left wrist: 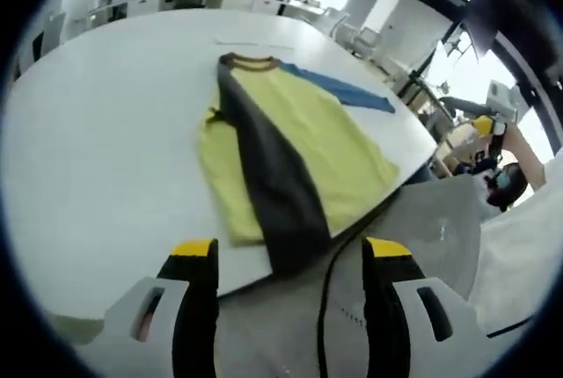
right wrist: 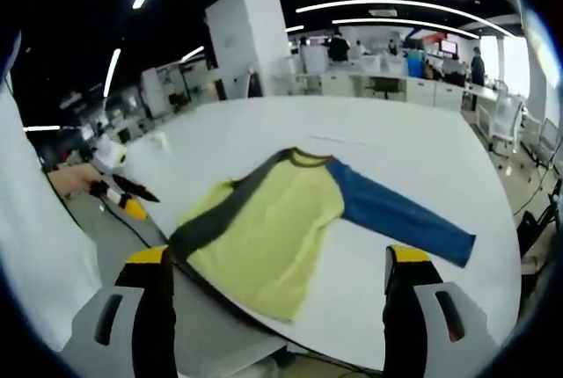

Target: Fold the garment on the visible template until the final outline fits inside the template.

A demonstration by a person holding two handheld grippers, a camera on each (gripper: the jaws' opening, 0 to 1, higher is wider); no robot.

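Open-plan office, white table (right wrist: 422, 158), yellow shirt (right wrist: 273, 228) lying beyond my left gripper (left wrist: 290, 259) and right gripper (right wrist: 277, 268), both sets of jaws apart, holding nothing.

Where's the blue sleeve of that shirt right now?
The blue sleeve lies flat on the white table, stretched out from the yellow shirt toward the right gripper view's right.

Open-plan office: rows of desks (right wrist: 387, 79), monitors (right wrist: 449, 47), ceiling strip lights (right wrist: 387, 4), white pillars (right wrist: 251, 39).

Bare tabletop (right wrist: 422, 158) on all sides of shirt (right wrist: 281, 220); nothing standing upon it; open approach from near edge
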